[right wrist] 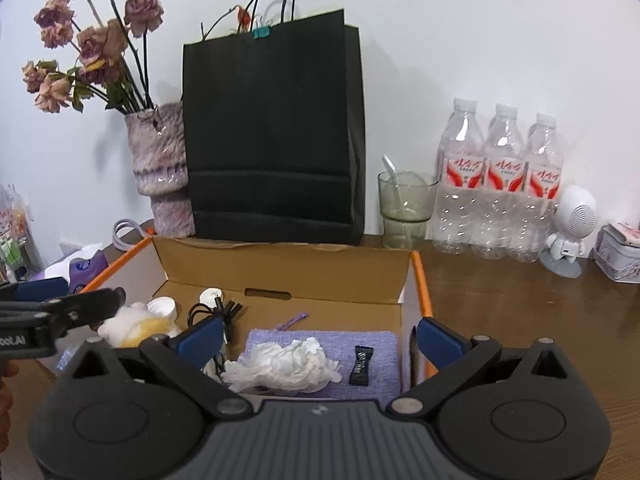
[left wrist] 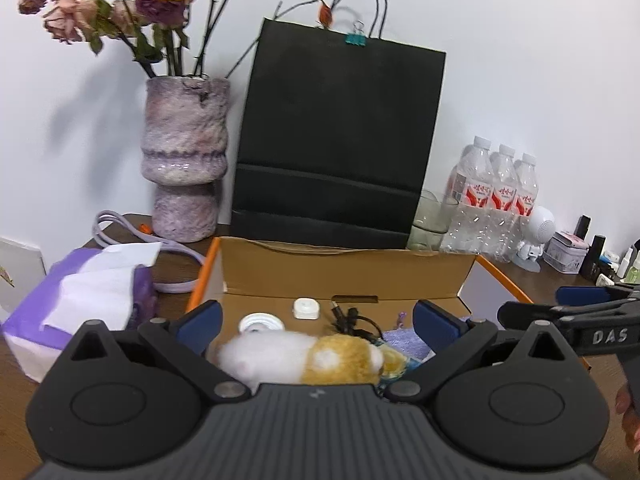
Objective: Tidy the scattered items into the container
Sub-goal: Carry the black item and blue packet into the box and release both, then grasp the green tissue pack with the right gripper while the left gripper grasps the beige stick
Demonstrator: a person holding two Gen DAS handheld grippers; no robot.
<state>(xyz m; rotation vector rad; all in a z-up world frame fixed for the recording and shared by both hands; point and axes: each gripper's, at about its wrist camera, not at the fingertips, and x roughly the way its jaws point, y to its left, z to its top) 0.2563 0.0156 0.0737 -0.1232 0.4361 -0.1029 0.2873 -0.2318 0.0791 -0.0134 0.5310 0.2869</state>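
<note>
Now, left gripper (left wrist: 316, 320): jaws standing wide apart, gripping nothing, hovering over the box's left half.
Right gripper (right wrist: 318, 338): jaws likewise spread, empty, hovering over the right half.
Box (right wrist: 280, 268): lying open just ahead of both.
Plush (left wrist: 304, 356): resting in the box under the left gripper, long axis running crosswise.
Tissue (right wrist: 284, 364): sitting on the purple cloth (right wrist: 360, 344), under the right gripper.

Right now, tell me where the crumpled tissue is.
In the right wrist view the crumpled tissue lies inside the cardboard box, on the purple cloth, left of the small black packet and right of the black cable.
</note>
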